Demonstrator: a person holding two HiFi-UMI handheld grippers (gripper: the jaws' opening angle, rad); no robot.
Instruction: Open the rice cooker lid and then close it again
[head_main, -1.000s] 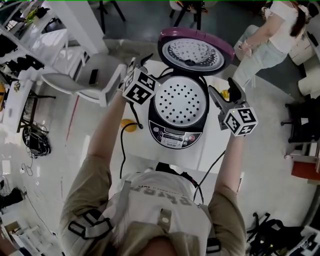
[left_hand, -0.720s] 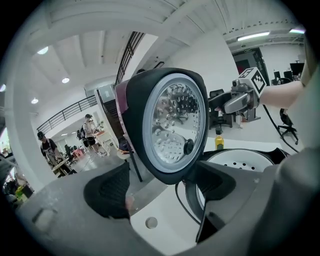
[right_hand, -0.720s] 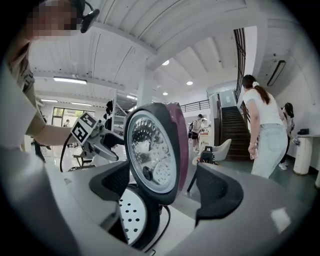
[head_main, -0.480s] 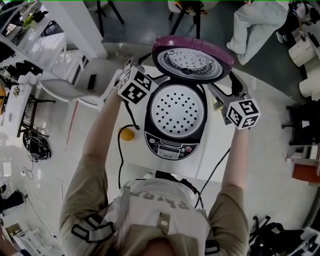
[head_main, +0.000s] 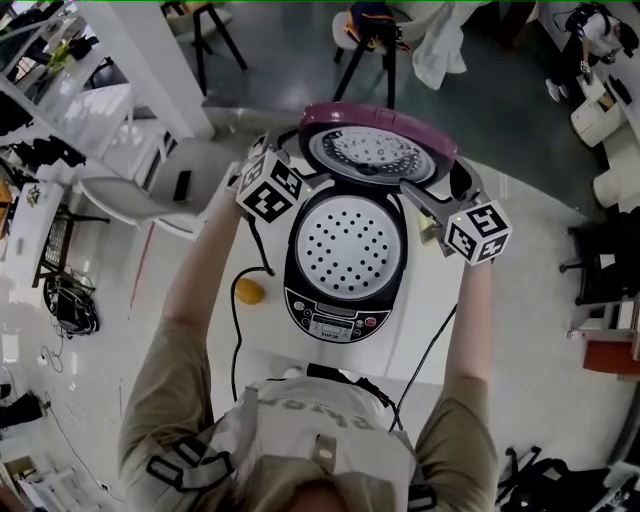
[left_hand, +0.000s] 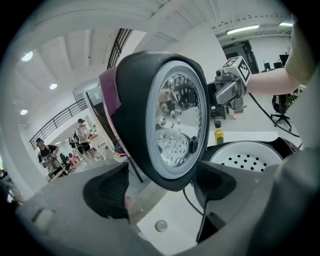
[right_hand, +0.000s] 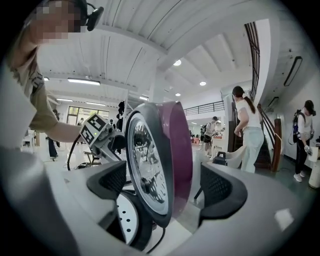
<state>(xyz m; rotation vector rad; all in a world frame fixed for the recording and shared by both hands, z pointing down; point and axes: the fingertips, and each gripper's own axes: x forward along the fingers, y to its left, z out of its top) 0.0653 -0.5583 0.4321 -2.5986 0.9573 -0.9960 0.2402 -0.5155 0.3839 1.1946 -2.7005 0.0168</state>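
Observation:
The rice cooker (head_main: 340, 262) stands on a white table (head_main: 420, 320). Its purple lid (head_main: 378, 145) is raised upright at the back, and the white perforated tray (head_main: 345, 243) inside is exposed. My left gripper (head_main: 283, 150) is at the lid's left edge. In the left gripper view the lid's rim (left_hand: 170, 150) sits between the open left gripper (left_hand: 162, 187), and neither pad touches it. My right gripper (head_main: 440, 190) is at the lid's right edge. In the right gripper view its jaws are opening around the lid (right_hand: 162, 150), with both pads of the right gripper (right_hand: 165, 187) clear of it.
A yellow round object (head_main: 249, 291) lies on the table left of the cooker beside its black cord (head_main: 238, 330). A small yellow bottle (left_hand: 218, 136) stands behind the cooker. A white chair (head_main: 190, 170) is at the left, a stool (head_main: 365, 30) beyond, and people stand in the background.
Both grippers have moved away from me, from beside the cooker body to the two sides of the raised lid. The lid has stayed upright.

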